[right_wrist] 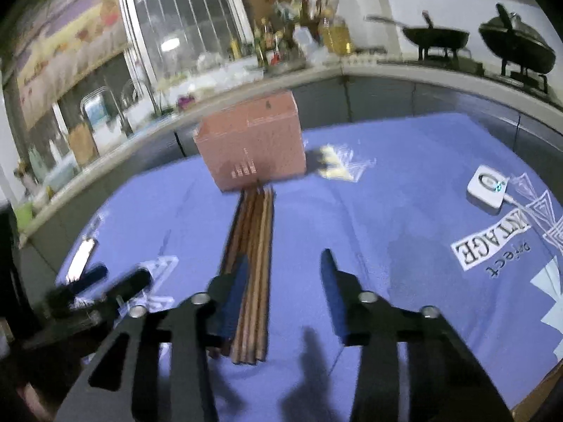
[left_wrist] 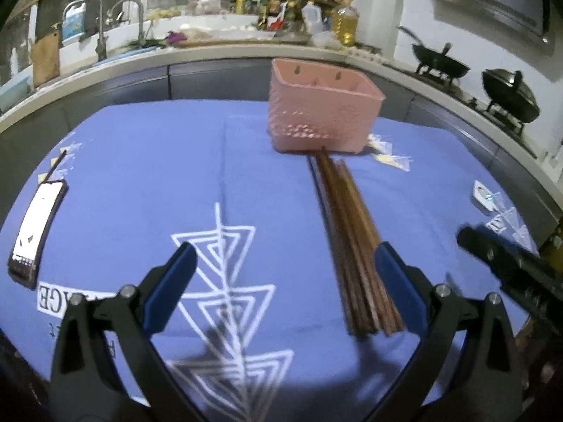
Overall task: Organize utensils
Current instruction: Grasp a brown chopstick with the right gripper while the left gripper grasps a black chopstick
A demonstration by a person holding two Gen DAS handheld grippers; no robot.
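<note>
Still unsorted, the bundle of brown wooden chopsticks point(left_wrist: 355, 246) lies before the empty pink plastic basket point(left_wrist: 320, 112) — left claw point(left_wrist: 285, 288) wide, right claw point(right_wrist: 281, 299) narrower, gripping nothing.

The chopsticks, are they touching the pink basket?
Cannot tell. In the left wrist view the chopsticks run right up to the foot of the pink basket, but blur hides whether their tips touch it.
</note>
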